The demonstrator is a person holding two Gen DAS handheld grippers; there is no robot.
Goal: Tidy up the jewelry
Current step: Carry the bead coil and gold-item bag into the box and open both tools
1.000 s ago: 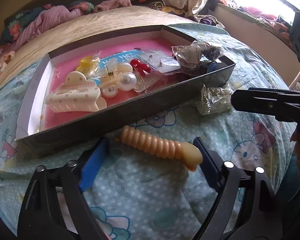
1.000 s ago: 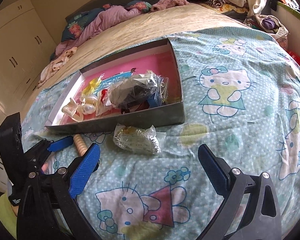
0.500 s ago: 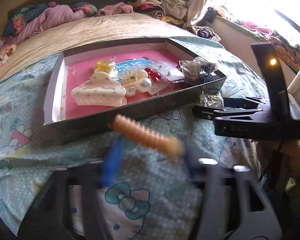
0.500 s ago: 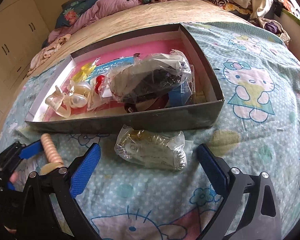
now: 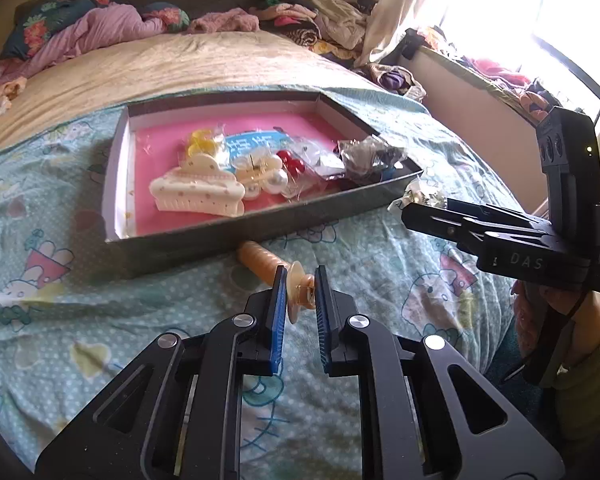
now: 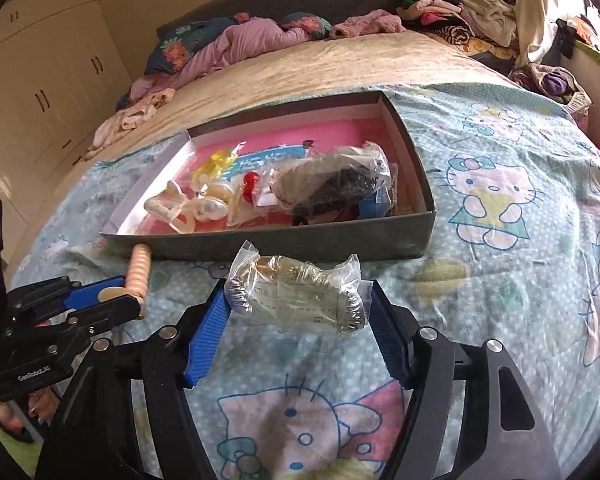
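While the left gripper [image 5: 300, 300] pinched the flat disc end of the ribbed peach hair clip [image 5: 278, 272], its jaws were nearly closed, and the ribbed end lay on the bedsheet [image 5: 100, 320] just before the grey tray [image 5: 260, 228]. A good lift would keep that thin disc centred on the pads and clear the tray's near wall. That gripper reached low and forward. From the right wrist, the right gripper [image 6: 300, 324] stood wide apart, flanking the bagged jewelry [image 6: 296, 296] on the sheet, near the tray; squeezing gently should avoid the slippery plastic squirting out.
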